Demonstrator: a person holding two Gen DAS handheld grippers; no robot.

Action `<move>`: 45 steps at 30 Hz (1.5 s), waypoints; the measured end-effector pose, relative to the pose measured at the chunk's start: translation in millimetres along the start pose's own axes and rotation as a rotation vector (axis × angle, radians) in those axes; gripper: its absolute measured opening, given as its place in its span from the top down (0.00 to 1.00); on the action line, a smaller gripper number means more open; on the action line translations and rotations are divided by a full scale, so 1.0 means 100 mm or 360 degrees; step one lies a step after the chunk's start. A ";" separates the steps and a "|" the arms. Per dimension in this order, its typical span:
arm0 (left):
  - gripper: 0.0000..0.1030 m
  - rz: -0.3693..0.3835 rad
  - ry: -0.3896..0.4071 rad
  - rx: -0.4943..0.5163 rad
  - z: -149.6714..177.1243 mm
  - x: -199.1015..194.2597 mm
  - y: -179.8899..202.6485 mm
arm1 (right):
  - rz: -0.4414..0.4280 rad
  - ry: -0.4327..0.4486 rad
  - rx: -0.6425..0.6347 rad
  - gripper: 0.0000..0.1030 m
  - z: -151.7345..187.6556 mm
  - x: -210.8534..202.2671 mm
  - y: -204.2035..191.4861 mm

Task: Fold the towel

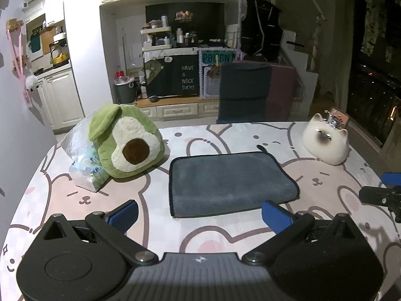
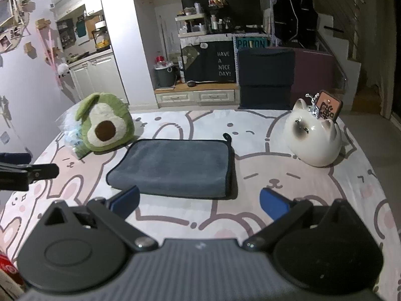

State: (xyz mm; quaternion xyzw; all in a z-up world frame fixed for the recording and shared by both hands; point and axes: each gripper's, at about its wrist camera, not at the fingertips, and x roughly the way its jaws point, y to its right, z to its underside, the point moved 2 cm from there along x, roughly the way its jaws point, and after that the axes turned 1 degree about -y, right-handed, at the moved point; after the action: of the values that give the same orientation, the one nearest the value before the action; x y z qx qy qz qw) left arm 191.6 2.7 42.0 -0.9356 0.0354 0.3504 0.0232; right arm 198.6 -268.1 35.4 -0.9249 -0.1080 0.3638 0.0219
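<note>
Folded towel flat on surface, both tools released, above the cloth.

Avocado plush (image 1: 125, 140) at 10 o'clock, crinkled plastic bag (image 1: 82, 160) against its left flank. Grey towel (image 1: 230, 180) centre, folded, dark-edged, loop at far corner. Left tool (image 1: 200, 215) released, empty; towel just ahead at 12 o'clock. Right tool (image 2: 199, 202) released, empty; towel at 11 o'clock. Cat ornament (image 2: 313, 138) at 2 o'clock. Only the right view shows a red item at the bottom-left edge.
</note>
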 end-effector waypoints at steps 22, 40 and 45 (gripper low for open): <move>0.00 0.0075 0.0075 0.0001 0.45 -0.44 0.00 | -0.0045 0.0085 -0.0044 0.00 0.44 -0.54 -0.09; 0.00 0.0158 0.0103 0.0095 0.92 -0.77 0.06 | -0.0108 0.0110 -0.0128 0.00 0.85 -0.91 -0.25; 0.00 0.0177 0.0108 0.0094 1.05 -0.83 0.06 | -0.0120 0.0122 -0.0140 0.00 0.93 -0.97 -0.27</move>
State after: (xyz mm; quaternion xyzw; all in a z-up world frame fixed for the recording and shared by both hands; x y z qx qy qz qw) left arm 59.9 7.6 18.1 -0.9425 0.0984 0.3181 0.0300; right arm 61.7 -266.2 34.8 -0.9335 -0.1576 0.3220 -0.0009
